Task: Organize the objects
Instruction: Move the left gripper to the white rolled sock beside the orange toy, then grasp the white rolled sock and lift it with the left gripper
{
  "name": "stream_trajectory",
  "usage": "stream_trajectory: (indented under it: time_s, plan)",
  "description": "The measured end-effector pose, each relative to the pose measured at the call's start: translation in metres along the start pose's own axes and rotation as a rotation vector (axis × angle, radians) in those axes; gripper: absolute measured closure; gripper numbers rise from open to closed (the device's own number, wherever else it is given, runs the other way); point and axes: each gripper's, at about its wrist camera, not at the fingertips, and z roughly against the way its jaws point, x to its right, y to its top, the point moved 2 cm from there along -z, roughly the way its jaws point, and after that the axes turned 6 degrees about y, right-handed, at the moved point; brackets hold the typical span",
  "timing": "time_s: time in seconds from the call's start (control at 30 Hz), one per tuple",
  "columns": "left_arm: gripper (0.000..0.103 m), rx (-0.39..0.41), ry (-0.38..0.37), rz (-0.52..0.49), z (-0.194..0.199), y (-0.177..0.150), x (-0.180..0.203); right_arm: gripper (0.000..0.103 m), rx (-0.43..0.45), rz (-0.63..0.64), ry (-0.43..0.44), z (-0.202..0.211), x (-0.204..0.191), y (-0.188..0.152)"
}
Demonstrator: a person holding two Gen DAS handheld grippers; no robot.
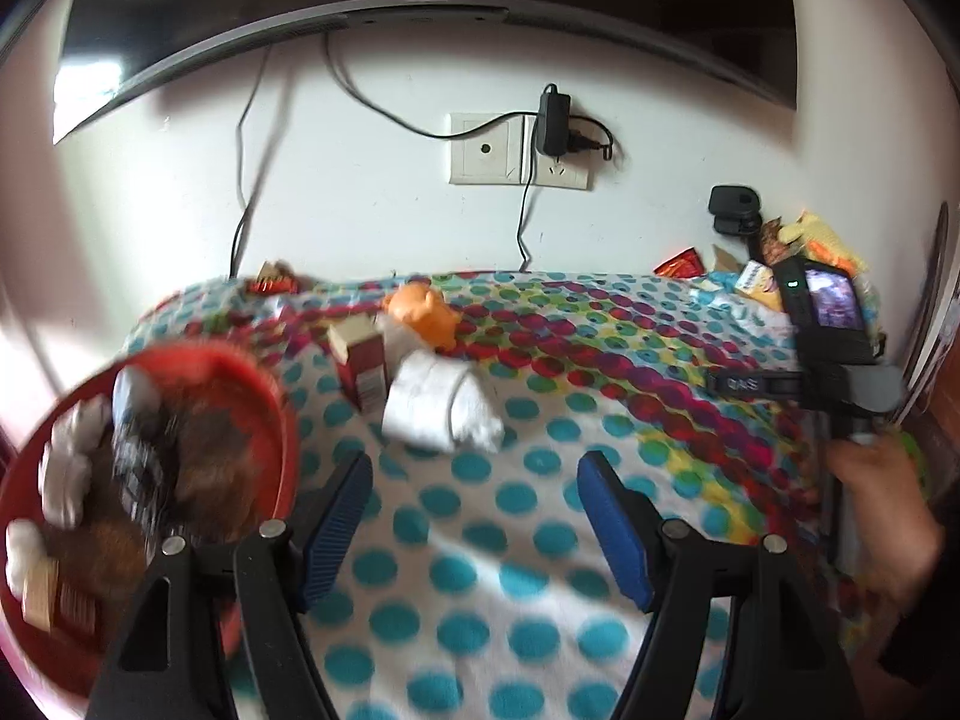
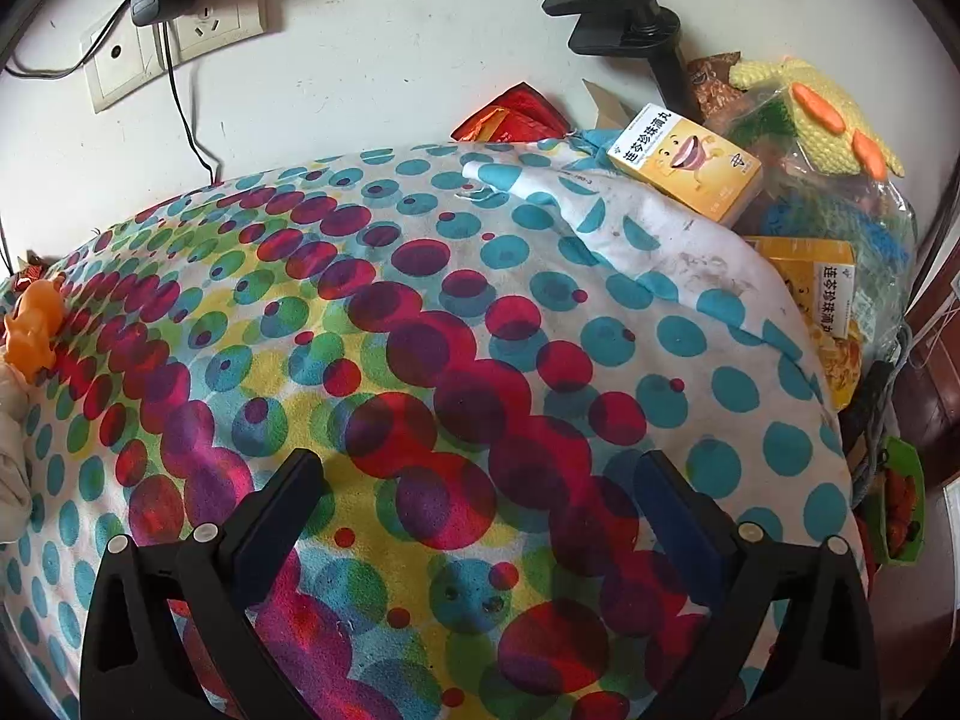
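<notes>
Both claws, left (image 1: 474, 516) and right (image 2: 480, 516), gape empty over the dotted cloth (image 2: 420, 330); a red bowl (image 1: 273, 396) sits at its left edge.

Readable text, from my right wrist view: yellow box (image 2: 687, 165) near wall, resting on edge of dotted cloth, top face printed with Chinese characters 连芩珠滴丸 or close to it, beside cartoon laughing face. Second yellow box (image 2: 831, 300) lower right, partly tucked among clutter, carries same characters running vertically; smaller print below too small for me to read.

Left wrist view: dark strap (image 1: 753, 385) at right bears pale letters, too blurred to read.
</notes>
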Motion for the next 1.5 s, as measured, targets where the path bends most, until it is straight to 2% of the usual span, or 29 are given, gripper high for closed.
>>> stream_trajectory:
  time_s: [0.13,0.2,0.4,0.53,0.77,1.0,1.1,1.5]
  plan:
    - [0.03,-0.034,-0.022,-0.054,-0.033,0.013,0.01,0.0,-0.006,-0.014,0.061,-0.016,0.003,0.0]
    - [0.03,-0.056,-0.019,-0.052,-0.048,0.017,0.011,0.0,-0.01,-0.005,0.052,-0.026,0.0,-0.001]
    - [0.03,-0.145,0.017,0.047,-0.088,0.021,0.004,0.0,-0.009,-0.004,0.052,-0.028,-0.001,-0.001]
    - [0.03,-0.174,0.048,0.067,-0.106,0.02,0.001,0.0,-0.009,-0.004,0.053,-0.028,0.0,-0.001]
    - [0.03,-0.184,0.092,0.071,-0.121,0.02,-0.002,0.0,-0.01,-0.004,0.054,-0.029,0.0,-0.001]
    - [0.031,-0.286,0.113,0.125,-0.143,0.018,-0.013,0.0,-0.01,-0.002,0.055,-0.027,0.0,0.0]
    - [0.034,-0.286,0.122,0.11,-0.145,0.018,-0.01,0.0,-0.01,-0.002,0.055,-0.026,0.0,0.0]
    - [0.032,-0.288,0.125,0.113,-0.145,0.019,-0.009,0.0,-0.011,-0.001,0.057,-0.017,0.002,0.0]
